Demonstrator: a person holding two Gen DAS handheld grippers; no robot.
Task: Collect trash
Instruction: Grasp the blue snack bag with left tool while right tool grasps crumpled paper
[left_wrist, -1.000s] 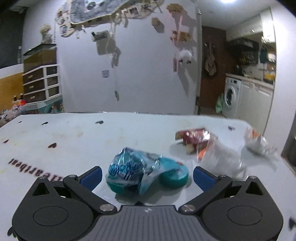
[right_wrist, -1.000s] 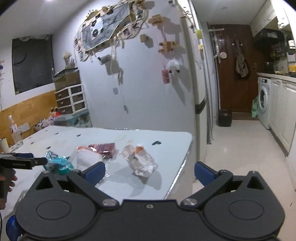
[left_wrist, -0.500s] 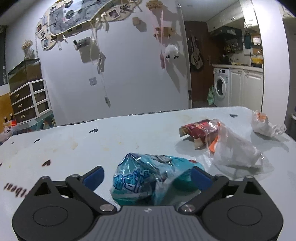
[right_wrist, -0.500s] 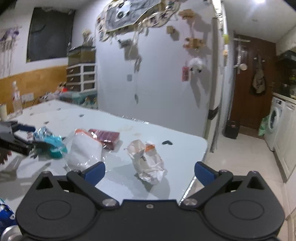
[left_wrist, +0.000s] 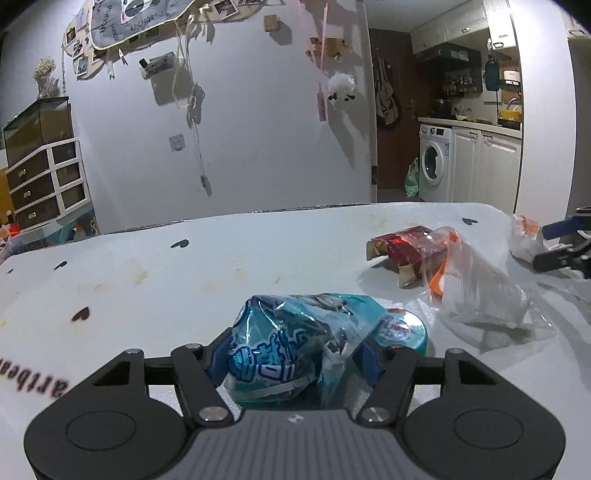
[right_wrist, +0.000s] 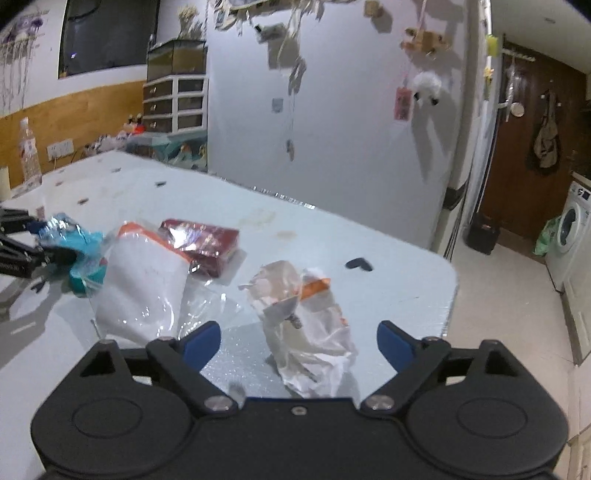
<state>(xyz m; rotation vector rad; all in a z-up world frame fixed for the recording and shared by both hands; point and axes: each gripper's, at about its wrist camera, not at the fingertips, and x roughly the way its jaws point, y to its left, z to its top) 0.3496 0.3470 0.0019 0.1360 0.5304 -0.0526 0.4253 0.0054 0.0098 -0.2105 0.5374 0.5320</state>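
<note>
Your left gripper (left_wrist: 291, 354) sits low over the table (left_wrist: 184, 288) with the blue wrapper (left_wrist: 288, 343) between its blue pads (left_wrist: 218, 352). Its jaws have just been closing, and both pads now touch the crinkled film, one on each side, so you are pinching the wrapper. That wrapper lies on the table's near part, bunched up, with a teal lid (left_wrist: 402, 328) showing just behind it on the right.

Your right gripper (right_wrist: 299, 341) is spread wide, though its jaws have just been closing a little. The paper wad (right_wrist: 306, 325), white with orange print, lies between its pads (right_wrist: 201, 341), and neither pad touches it. You can see clear table on both sides of the wad. It rests near the table's corner by the walkway.

Between your two grippers lie two more pieces of trash. A clear bag (right_wrist: 144, 284) with an orange edge lies flat on the table, and a red carton (right_wrist: 201, 245) sits just behind it, touching or nearly touching it. From the left wrist view, the same clear bag (left_wrist: 476, 291) overlaps the front of the red carton (left_wrist: 402, 251), and your right gripper's tips (left_wrist: 561, 243) show at the far right beside the paper wad (left_wrist: 524, 240).
</note>
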